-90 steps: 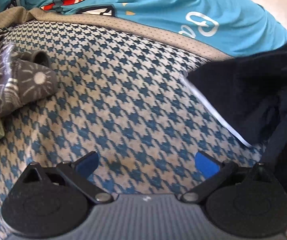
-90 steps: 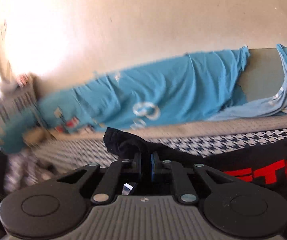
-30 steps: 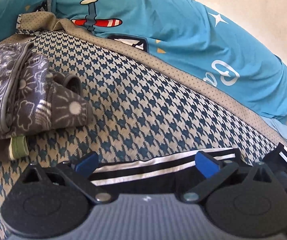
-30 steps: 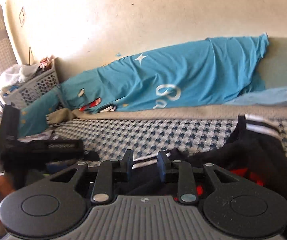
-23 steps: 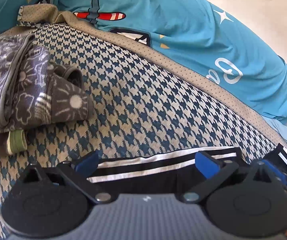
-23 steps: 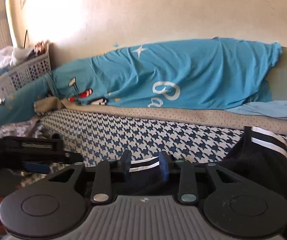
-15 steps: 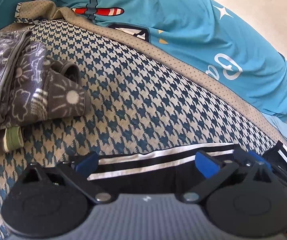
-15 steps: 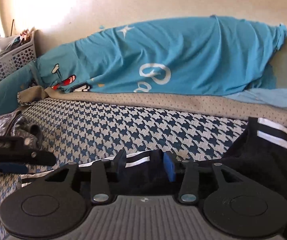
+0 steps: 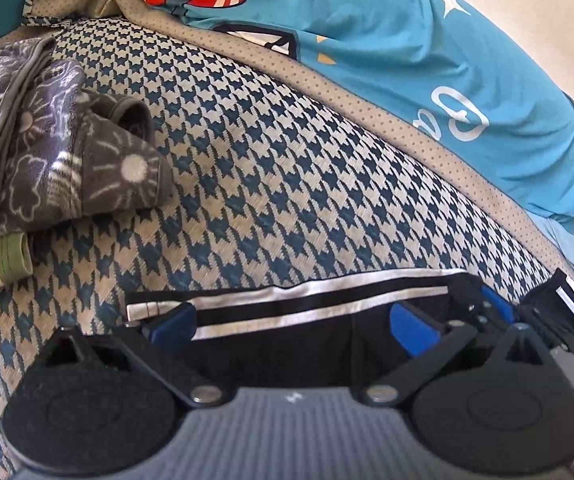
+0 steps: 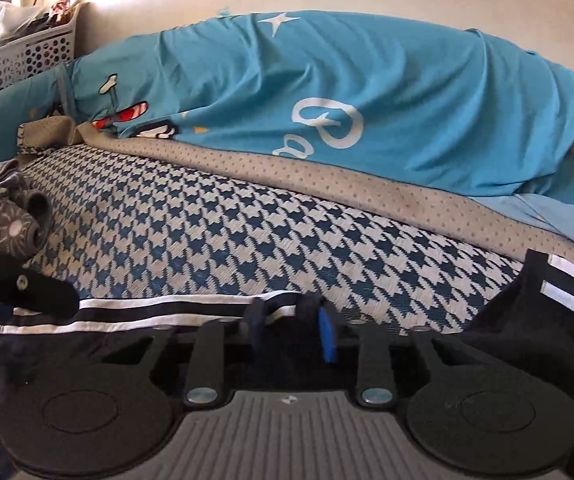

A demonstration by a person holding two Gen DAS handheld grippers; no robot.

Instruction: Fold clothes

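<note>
A black garment [image 9: 287,356] with white stripes along its hem lies flat on the houndstooth bed cover [image 9: 267,168]. My left gripper [image 9: 293,326] stands open over the hem's left part, its blue pads wide apart and the cloth beneath them. In the right wrist view the striped hem [image 10: 127,312] runs left from my right gripper [image 10: 293,328]. Its jaws are closing on a bunched fold of the black cloth, which fills the gap between them. The right gripper [image 9: 491,308] also shows at the hem's right end in the left wrist view. More of the garment [image 10: 547,328] is heaped to the right.
Folded grey flower-print clothes [image 9: 47,152] are stacked at the left of the bed. A blue sheet with a plane print [image 10: 327,92] covers a long bulge along the wall. A white laundry basket [image 10: 19,60] stands at the far left corner.
The garment, lifted three seconds ago, now lies on the bed. My right gripper has come down to the hem, widened its jaws, then narrowed them on the cloth. The left gripper has hardly moved.
</note>
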